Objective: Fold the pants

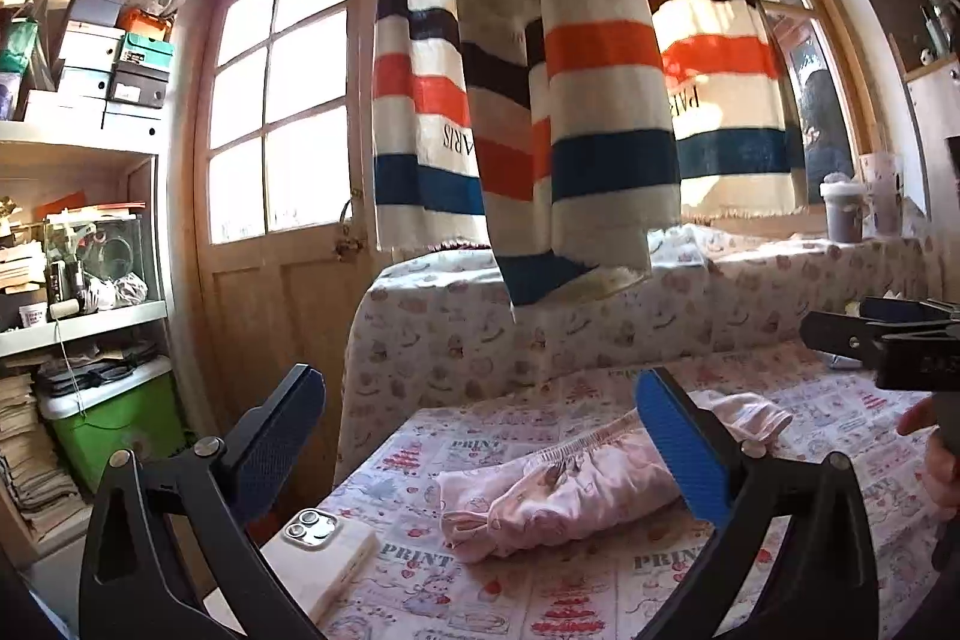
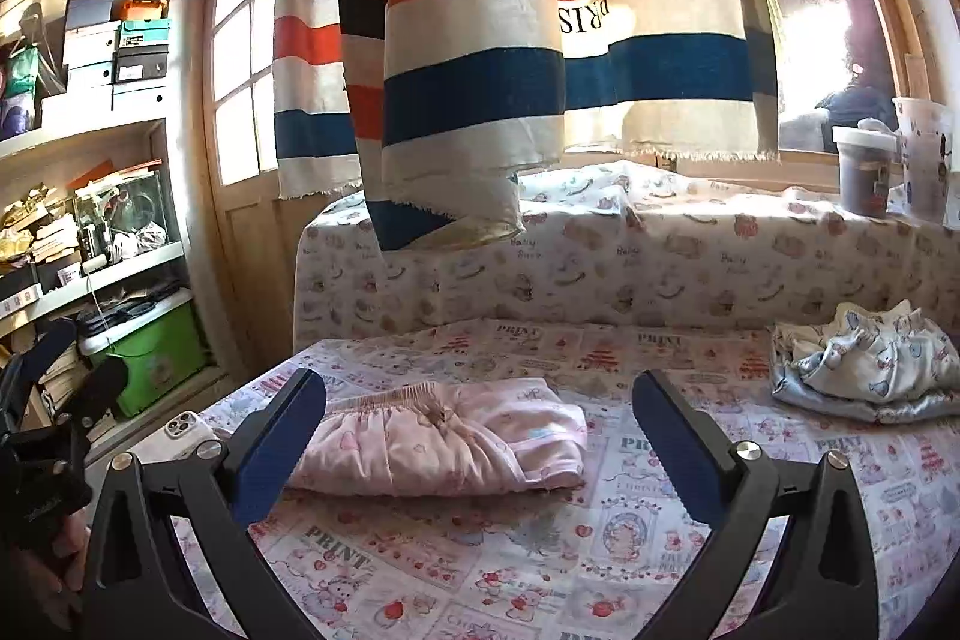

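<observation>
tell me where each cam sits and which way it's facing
Left wrist: on the left tongs, facing the window across the bed; the pink pants lie ahead, a phone at lower left, and the right tongs show at the right edge.
Right wrist: on the right tongs, facing the same way; the left tongs show at the left edge.
Shared: pants, phone, striped curtain.

The pale pink printed cotton pants (image 2: 438, 445) lie folded into a compact, slightly rumpled bundle on the patterned bedsheet (image 2: 540, 568), gathered elastic waistband (image 1: 591, 439) showing along the far edge.
</observation>
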A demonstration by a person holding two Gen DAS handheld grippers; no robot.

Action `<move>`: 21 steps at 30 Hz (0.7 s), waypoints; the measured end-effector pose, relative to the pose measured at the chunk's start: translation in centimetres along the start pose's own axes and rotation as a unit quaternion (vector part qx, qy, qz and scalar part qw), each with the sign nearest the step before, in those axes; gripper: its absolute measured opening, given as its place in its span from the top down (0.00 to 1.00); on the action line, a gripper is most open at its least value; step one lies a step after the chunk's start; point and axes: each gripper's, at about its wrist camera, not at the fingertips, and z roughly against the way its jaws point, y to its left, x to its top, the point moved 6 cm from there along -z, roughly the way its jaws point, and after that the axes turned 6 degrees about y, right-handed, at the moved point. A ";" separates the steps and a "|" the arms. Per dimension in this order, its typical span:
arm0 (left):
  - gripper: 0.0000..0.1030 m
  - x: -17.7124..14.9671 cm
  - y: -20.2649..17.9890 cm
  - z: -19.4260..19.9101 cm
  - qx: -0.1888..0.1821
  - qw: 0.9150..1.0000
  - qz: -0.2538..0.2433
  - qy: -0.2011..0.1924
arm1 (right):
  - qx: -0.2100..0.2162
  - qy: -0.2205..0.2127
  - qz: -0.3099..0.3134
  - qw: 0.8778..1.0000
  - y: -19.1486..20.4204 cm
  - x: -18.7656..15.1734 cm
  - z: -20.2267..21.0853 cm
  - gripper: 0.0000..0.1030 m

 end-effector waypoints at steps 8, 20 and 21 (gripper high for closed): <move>0.00 -1.9 0.2 -3.9 -0.010 0.998 0.031 0.051 | -0.022 0.017 -0.024 0.999 -1.0 -2.1 -2.4 0.01; 0.00 -1.8 -0.1 -5.4 -0.018 0.998 0.031 0.060 | -0.091 0.014 0.013 0.996 -0.3 -2.6 -3.0 0.01; 0.00 -1.8 0.0 -5.5 -0.022 0.997 0.035 0.062 | -0.096 0.015 0.019 0.995 -0.1 -2.7 -3.1 0.01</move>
